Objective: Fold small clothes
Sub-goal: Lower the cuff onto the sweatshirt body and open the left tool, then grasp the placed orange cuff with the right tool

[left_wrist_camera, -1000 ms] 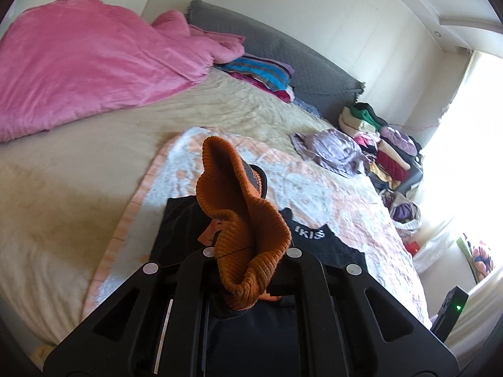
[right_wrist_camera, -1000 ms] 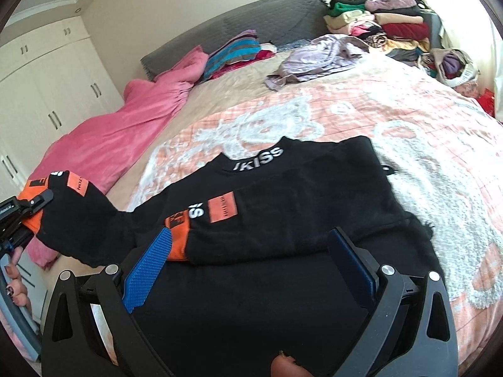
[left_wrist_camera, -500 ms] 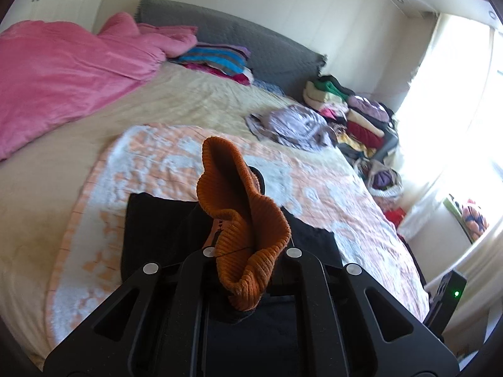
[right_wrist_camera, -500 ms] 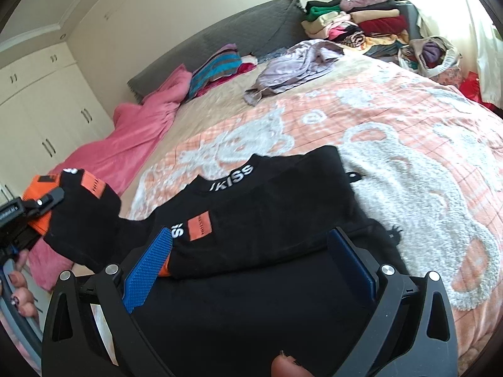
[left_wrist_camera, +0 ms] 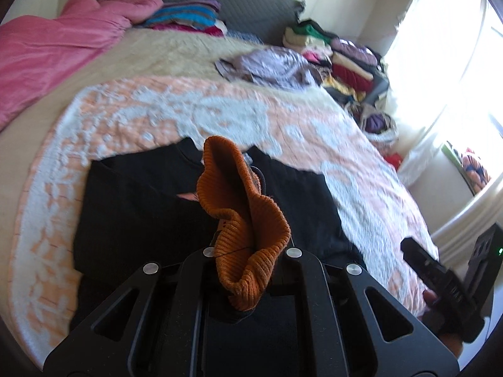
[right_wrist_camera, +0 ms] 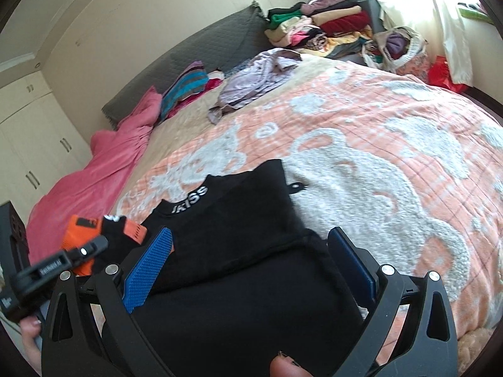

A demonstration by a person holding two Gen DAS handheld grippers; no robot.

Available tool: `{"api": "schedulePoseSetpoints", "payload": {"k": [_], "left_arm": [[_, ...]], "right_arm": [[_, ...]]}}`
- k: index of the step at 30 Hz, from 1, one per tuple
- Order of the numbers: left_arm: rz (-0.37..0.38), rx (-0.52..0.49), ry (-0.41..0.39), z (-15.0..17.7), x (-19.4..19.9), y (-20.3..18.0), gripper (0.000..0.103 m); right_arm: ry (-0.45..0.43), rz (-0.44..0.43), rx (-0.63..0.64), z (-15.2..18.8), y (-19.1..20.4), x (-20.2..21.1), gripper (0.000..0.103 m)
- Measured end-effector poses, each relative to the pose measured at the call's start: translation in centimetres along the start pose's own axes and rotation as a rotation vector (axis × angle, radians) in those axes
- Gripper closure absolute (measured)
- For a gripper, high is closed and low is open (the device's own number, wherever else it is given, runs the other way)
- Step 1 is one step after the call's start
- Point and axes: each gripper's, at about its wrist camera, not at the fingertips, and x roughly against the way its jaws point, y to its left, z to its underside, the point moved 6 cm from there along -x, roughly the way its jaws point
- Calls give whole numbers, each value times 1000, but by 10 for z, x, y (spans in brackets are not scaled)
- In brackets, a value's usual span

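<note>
The left gripper (left_wrist_camera: 248, 251) is clenched on the orange ribbed cuff (left_wrist_camera: 245, 220) of the black top (right_wrist_camera: 239, 251), and this cuff stands bunched up between the jaws, so the grasp holds only a thick fold of the knit. I think the first danger is here: if the sleeve is pulled across too fast, the cuff may slip out, or it may drag the body of the top and spoil the fold that is already laid. The right gripper (right_wrist_camera: 251, 267) hangs released just over the near part of the top, its blue pads (right_wrist_camera: 151, 267) wide apart and holding nothing, so nothing pins the cloth down. The top lies partly folded on the orange and white blanket (right_wrist_camera: 377, 157), near the front edge of the bed. Farther away, the lilac garment (right_wrist_camera: 254, 78) and the pile of clothes (right_wrist_camera: 323, 28) are well apart and should not interfere.
</note>
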Motion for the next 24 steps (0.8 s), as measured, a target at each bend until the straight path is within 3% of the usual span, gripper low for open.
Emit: {"api": "schedulePoseSetpoints", "payload": {"k": [6, 8, 12, 15, 19, 22, 23, 24], "left_arm": [[27, -39, 87, 18, -30, -13, 97], [45, -51, 118, 25, -38, -17, 90], [75, -82, 152, 31, -44, -22, 58], [91, -100, 155, 30, -41, -20, 54], [42, -104, 140, 19, -36, 1, 52], [-22, -104, 112, 7, -31, 28, 41], [-43, -105, 104, 4, -30, 36, 39], [-64, -103, 96, 1, -28, 45, 36]], "right_arm": [[2, 19, -32, -1, -13, 1, 4], [3, 23, -37, -1, -15, 0, 4], [18, 24, -52, 0, -18, -3, 4], [41, 11, -54, 3, -17, -7, 4], [112, -22, -38, 14, -9, -22, 4], [177, -56, -38, 29, 0, -38, 6], [196, -67, -27, 35, 6, -45, 9], [207, -74, -11, 39, 11, -49, 19]]}}
